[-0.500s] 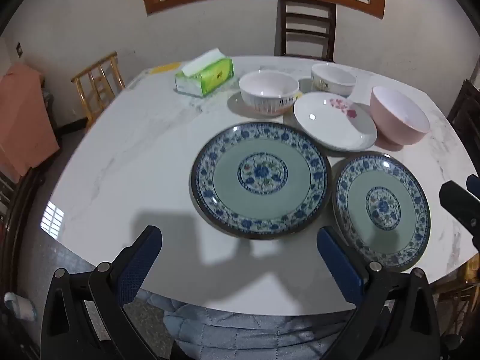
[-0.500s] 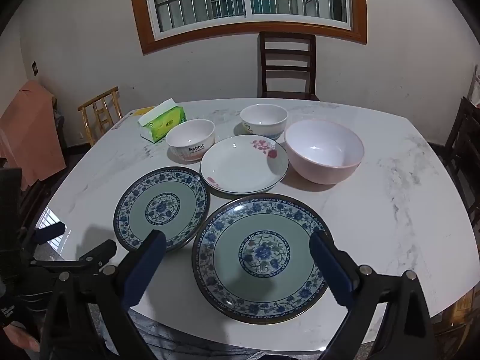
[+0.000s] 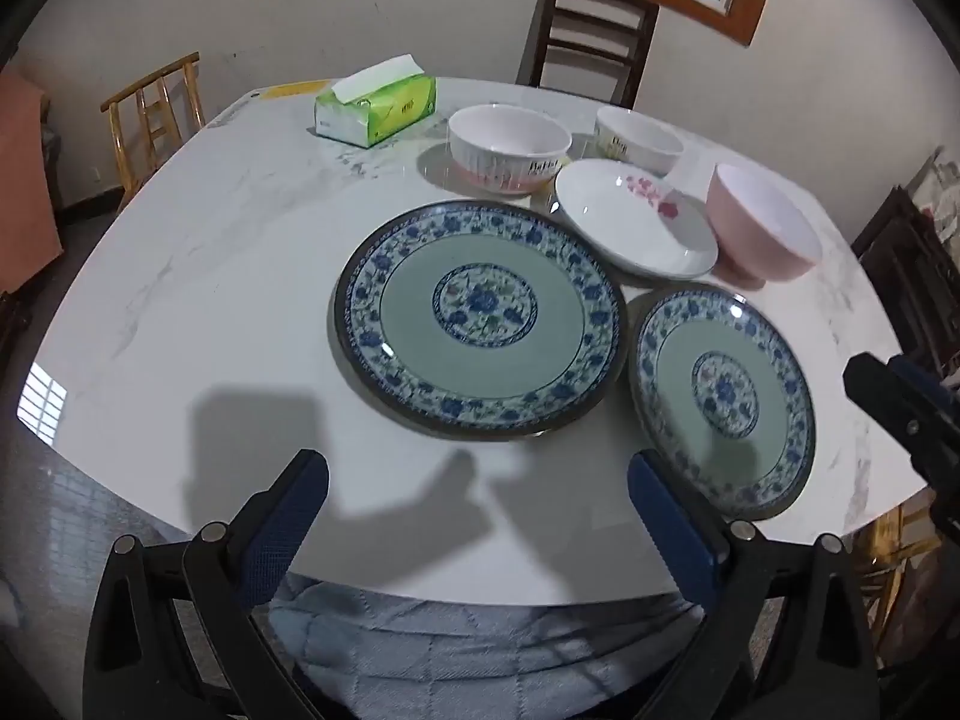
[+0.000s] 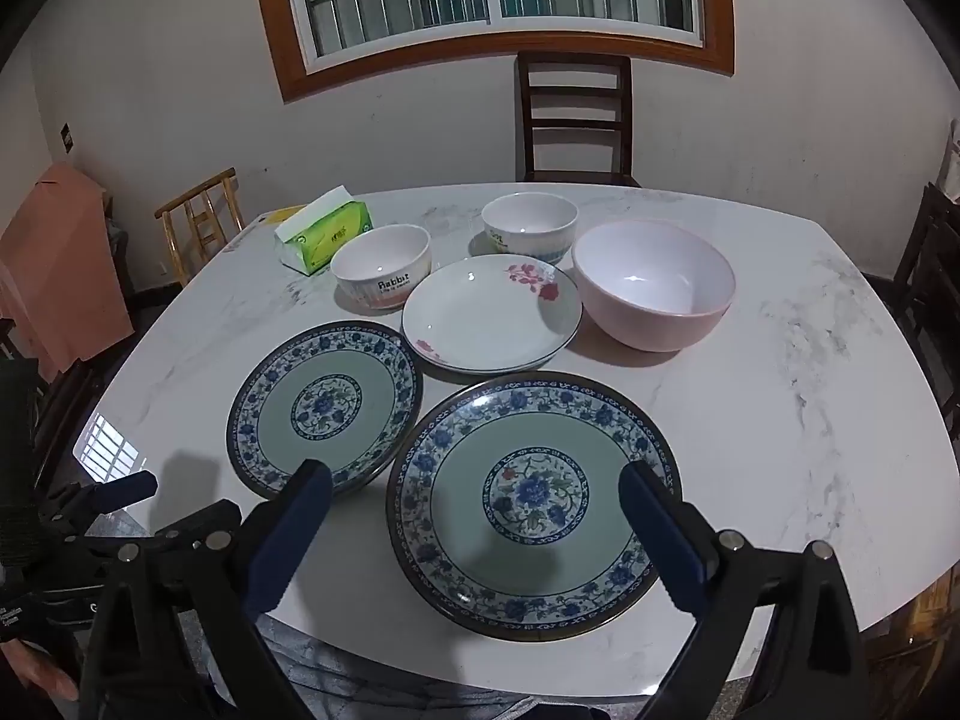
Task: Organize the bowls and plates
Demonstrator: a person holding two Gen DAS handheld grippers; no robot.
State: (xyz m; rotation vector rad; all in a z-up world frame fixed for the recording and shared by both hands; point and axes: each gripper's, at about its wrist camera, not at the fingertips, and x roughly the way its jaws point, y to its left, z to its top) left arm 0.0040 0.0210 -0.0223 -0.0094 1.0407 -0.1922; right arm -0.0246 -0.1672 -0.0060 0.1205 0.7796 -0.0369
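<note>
Left gripper: jaws are standing wide apart, holding nothing; it is hovering over the near table edge, facing the left blue-patterned plate.
Right gripper: jaws are standing wide apart, holding nothing; it is hanging above the right blue-patterned plate.
Change since half a second ago: the left view is now tilting lower and showing its plate larger, so the left gripper is closing in; the right view is matching its earlier picture.
Plates: the two blue-patterned plates are lying side by side near the front of the table, rims just beside each other; the white floral plate is lying behind them.
Bowls: the pink bowl is standing just right of the white plate; the Rabbit bowl and the small white bowl are standing behind.
Other: a tissue box is lying at the far left.
Task status: nothing is stacked yet; judging from the approach, a blue plate is the likely first pick.
</note>
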